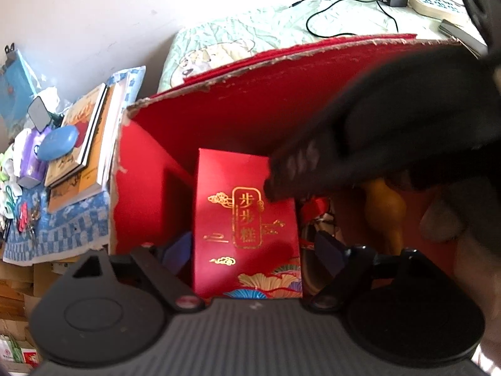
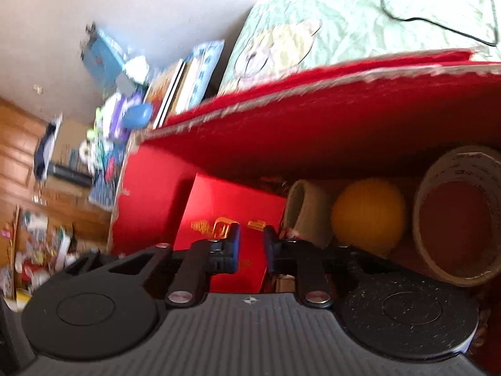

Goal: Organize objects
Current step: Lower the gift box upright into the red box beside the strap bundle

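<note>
In your left wrist view, your left gripper stands wide open, its blue-padded fingers on either side of the small red box with gold lettering. The pads flank the box's lower half, but you cannot tell whether they touch it. The box stands upright inside the large red carton, near its left wall. The carton's torn flap rises behind it, and the bed lies beyond. The dark body of your other gripper crosses in from the upper right, its tip overlapping the box's upper right corner. A yellow gourd-shaped object sits right of the box.

In your right wrist view, which is blurred, your right gripper has its fingers drawn nearly together with nothing between them. The small red box lies just beyond and below the fingertips. To its right sit a small tape roll, a yellow ball and a larger tape roll.
</note>
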A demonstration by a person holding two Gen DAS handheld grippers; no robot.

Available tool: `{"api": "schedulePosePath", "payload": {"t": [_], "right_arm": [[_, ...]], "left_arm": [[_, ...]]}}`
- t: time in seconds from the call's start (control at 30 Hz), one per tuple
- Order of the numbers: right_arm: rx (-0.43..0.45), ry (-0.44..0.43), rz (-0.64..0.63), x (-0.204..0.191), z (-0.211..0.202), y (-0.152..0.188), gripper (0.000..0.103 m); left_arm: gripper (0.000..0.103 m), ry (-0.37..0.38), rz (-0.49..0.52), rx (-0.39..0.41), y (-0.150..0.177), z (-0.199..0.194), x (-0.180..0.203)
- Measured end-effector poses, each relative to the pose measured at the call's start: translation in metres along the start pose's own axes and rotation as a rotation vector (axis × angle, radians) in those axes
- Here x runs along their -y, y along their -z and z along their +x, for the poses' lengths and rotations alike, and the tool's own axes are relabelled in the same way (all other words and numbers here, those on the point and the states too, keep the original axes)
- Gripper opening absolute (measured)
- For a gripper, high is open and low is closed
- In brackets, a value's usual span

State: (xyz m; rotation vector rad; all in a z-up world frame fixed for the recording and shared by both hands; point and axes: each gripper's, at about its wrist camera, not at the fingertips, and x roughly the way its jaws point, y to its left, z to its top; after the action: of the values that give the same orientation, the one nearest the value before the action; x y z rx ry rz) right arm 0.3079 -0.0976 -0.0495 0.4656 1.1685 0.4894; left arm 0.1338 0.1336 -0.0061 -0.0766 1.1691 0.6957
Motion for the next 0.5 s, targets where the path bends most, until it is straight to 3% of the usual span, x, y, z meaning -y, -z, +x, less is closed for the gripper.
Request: {"api": "schedulePosePath", "payload": {"t": [0.13, 0.5], "right_arm": [[-0.067, -0.007, -0.008, -0.001, 0.01, -0.003, 0.012], [0.0, -0.035, 0.052, 0.008, -0.003, 0.004, 0.018]], "left_arm": [[0.073, -0.023, 0.002, 0.002, -0.003, 0.002, -0.002], [0.073, -0.038, 0.008, 0.005, -0.002, 0.0, 0.005]]}}
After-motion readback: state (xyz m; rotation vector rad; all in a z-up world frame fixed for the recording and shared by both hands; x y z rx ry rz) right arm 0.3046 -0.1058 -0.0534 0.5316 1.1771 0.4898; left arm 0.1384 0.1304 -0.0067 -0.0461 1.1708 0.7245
